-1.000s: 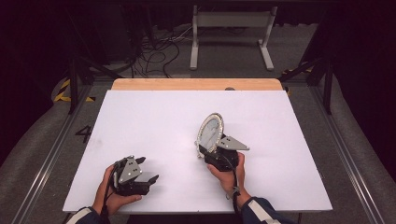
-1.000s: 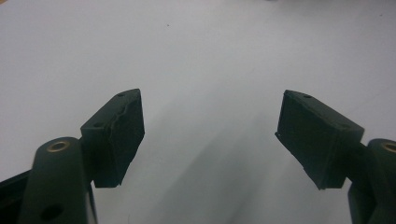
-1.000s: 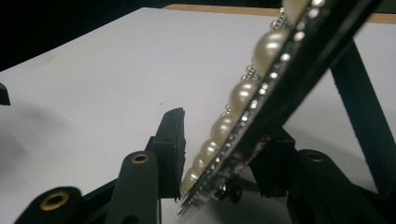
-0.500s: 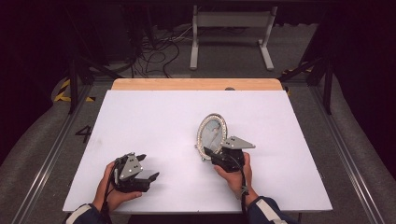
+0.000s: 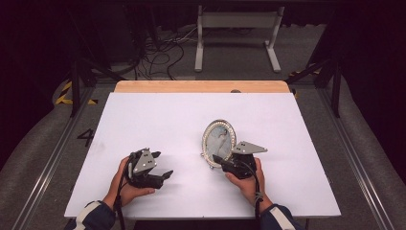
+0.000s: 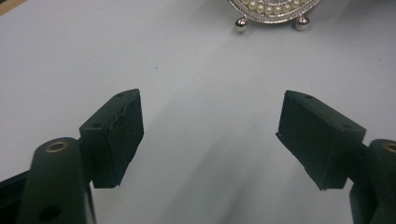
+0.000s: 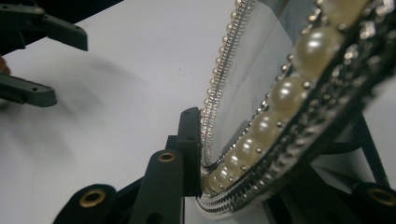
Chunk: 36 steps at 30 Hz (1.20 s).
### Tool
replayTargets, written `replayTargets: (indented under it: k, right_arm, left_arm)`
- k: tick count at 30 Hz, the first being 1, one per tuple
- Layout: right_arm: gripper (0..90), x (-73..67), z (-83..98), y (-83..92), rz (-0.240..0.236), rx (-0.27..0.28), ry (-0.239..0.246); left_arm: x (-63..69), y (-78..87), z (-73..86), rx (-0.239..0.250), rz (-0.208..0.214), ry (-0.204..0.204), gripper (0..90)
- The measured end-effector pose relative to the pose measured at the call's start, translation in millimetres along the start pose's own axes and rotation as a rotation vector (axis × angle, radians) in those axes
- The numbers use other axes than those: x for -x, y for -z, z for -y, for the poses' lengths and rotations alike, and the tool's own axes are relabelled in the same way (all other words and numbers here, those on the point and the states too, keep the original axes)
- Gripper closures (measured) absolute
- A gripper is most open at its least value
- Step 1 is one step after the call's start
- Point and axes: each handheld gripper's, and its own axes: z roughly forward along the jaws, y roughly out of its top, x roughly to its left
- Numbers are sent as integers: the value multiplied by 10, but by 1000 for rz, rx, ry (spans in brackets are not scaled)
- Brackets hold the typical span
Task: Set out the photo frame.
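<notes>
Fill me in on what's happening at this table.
A person works at a white table with a gripper in each hand. The right gripper has just been closing its fingers on the rim of an oval, pearl-edged picture frame, which stands upright on small ball feet; one finger lies against the glass side. The left gripper is open and holds nothing, hovering off to the frame's left and pointing toward it.
</notes>
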Motion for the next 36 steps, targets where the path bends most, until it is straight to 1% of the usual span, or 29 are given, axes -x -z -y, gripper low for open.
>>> replayTargets:
  k: [2,3,7,11,12,13,15,16,18,19,20,21,24,26,28,30,32,35,36]
  right_arm:
    - [760,14,2,20,-16,-7,-6]
    - [762,26,9,39,-29,-14,-9]
    - [763,32,23,66,-36,-20,-13]
    - [741,17,29,93,-26,-17,6]
    - [732,12,29,98,-24,-14,6]
    - [731,10,28,100,-19,-12,6]
    - [721,6,20,95,-17,-7,4]
    - [718,-1,17,87,-15,-4,6]
    - [699,-18,25,86,-5,-7,12]
    - [666,-27,30,94,6,-5,14]
    - [659,-33,33,107,13,-5,15]
    - [659,-33,33,107,13,-5,15]
    - [641,-48,37,168,30,8,22]
    - [634,-62,29,227,28,23,7]
    - [635,-78,25,280,45,36,7]
    - [638,-98,34,328,66,48,16]
    - [638,-117,50,376,83,54,24]
    - [603,-145,62,433,85,68,26]
    - [603,-145,62,433,85,68,26]
  left_arm:
    - [-17,-48,-40,4,12,6,229]
    - [-31,-94,-78,12,27,8,228]
    - [-41,-227,-194,21,50,2,227]
    - [-52,-374,-325,33,77,-8,227]
    - [-59,-405,-348,32,81,-7,227]
    - [-69,-457,-381,34,94,-3,228]
    - [-87,-545,-431,32,108,-6,228]
    - [-96,-579,-448,34,116,3,228]
    - [-140,-682,-500,43,149,21,226]
    - [-140,-682,-500,43,149,21,217]
    - [-156,-750,-530,45,162,24,209]
    - [-156,-750,-530,45,162,24,206]
    - [-175,-849,-574,44,196,28,198]
    - [-184,-888,-597,51,205,43,195]
    - [-193,-913,-620,60,215,60,195]
    - [-202,-936,-634,68,231,57,203]
    - [-197,-963,-653,64,238,66,206]
    - [-206,-987,-674,71,247,65,232]
    - [-202,-1007,-691,73,243,77,232]
